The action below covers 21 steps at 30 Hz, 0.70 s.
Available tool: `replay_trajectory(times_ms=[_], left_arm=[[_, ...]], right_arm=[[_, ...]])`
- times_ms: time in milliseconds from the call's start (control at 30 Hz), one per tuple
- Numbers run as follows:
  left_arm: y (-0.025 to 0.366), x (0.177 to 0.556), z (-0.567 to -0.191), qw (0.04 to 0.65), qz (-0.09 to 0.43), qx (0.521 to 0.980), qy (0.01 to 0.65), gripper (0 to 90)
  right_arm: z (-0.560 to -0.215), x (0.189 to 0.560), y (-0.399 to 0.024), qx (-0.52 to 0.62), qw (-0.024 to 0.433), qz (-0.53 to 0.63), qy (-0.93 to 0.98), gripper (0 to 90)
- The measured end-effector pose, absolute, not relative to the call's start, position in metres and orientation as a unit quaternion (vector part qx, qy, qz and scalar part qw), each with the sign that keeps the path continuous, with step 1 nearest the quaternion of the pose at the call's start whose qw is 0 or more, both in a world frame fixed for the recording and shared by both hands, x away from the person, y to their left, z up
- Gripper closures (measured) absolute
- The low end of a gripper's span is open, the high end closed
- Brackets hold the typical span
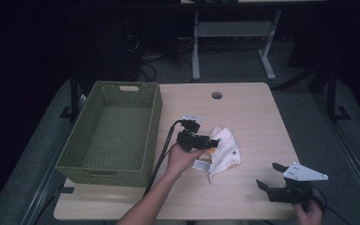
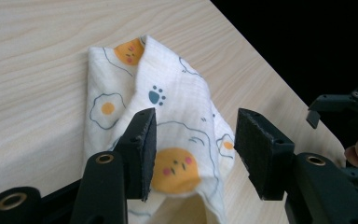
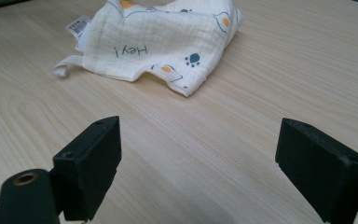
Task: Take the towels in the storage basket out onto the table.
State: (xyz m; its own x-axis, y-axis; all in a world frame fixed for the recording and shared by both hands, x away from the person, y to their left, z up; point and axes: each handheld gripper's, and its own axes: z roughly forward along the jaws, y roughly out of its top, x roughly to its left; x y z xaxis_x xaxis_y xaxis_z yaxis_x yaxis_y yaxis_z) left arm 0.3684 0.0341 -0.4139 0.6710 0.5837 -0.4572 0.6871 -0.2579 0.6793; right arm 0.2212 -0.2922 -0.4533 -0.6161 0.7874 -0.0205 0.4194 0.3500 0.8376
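A white cloth (image 1: pixel 222 150) printed with fried eggs and paw marks lies crumpled on the wooden table (image 1: pixel 253 117), right of centre. My left gripper (image 1: pixel 213 143) is at its left edge, held in a hand. In the left gripper view the cloth (image 2: pixel 177 102) rises in a fold between the parted jaws of my left gripper (image 2: pixel 193 140); the pads do not press it. My right gripper (image 1: pixel 267 174) stands open near the table's front right corner, pointing at the cloth (image 3: pixel 158 42) from a distance, with only bare wood between its jaws (image 3: pixel 198 154).
A green woven basket (image 1: pixel 154 122) stands on the left part of the table, with nothing visible in it. A round cable hole (image 1: pixel 216 95) sits near the far edge. The cloth's label (image 3: pixel 79 25) sticks out at its side. Beyond the table are desk legs and dark floor.
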Motion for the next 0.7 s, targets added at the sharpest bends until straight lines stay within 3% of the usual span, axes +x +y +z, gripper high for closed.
replay_trajectory(times_ms=[700], left_arm=[[0.066,0.324,-0.408,0.488,-0.037,0.786,0.379,42.5]], right_arm=[[-0.454,0.223,-0.291,0.381,0.215,0.420,0.795,14.0]])
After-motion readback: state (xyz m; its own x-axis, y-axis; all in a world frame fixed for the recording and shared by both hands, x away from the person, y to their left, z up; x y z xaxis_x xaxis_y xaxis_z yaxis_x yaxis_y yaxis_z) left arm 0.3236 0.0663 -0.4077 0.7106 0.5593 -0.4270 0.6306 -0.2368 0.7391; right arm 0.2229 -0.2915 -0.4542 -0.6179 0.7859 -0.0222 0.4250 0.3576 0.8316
